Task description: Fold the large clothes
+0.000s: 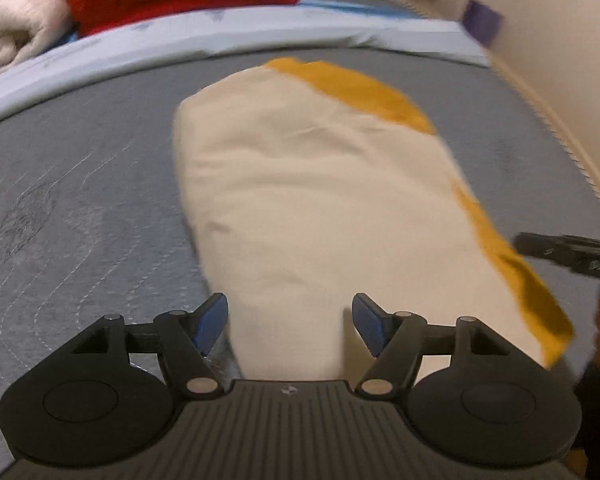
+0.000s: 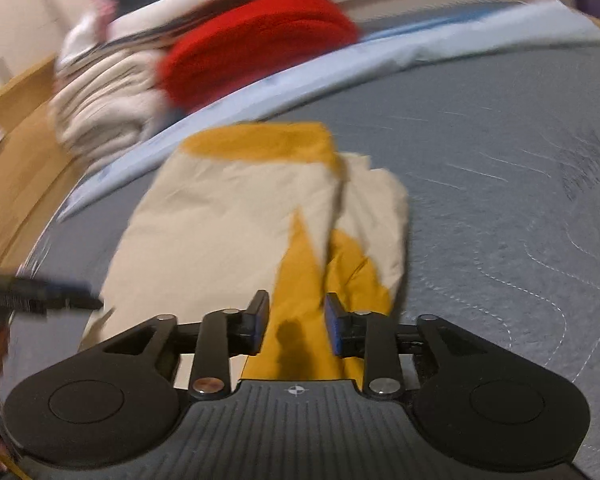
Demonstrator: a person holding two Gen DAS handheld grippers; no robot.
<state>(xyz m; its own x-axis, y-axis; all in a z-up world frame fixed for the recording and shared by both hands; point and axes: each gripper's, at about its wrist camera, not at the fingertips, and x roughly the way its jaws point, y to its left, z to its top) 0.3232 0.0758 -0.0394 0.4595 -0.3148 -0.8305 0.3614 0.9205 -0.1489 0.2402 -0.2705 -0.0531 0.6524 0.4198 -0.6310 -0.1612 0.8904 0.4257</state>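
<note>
Cream-and-mustard garment (image 1: 312, 208) lies on the grey bed (image 1: 80, 200), folded to a narrow bundle. Left claw (image 1: 290, 322) gapes, empty; right claw (image 2: 296, 326) half open, gripping nothing. Perhaps one fold left.

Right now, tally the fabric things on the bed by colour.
Cream and yellow: 1, the folded garment
Red: 1, the blanket
Off-white: 1, the bedding bundle
Pale blue: 1, the sheet
Total: 4

Folded cloth (image 1: 312, 200) is cream w/ yellow edges. Bed top (image 1: 80, 184) is gray w/ wavy stitch lines. Red blanket (image 2: 256, 40) (fuzzy-looking) by cream one (image 2: 100, 108). Sheet (image 1: 160, 40) light blue.
</note>
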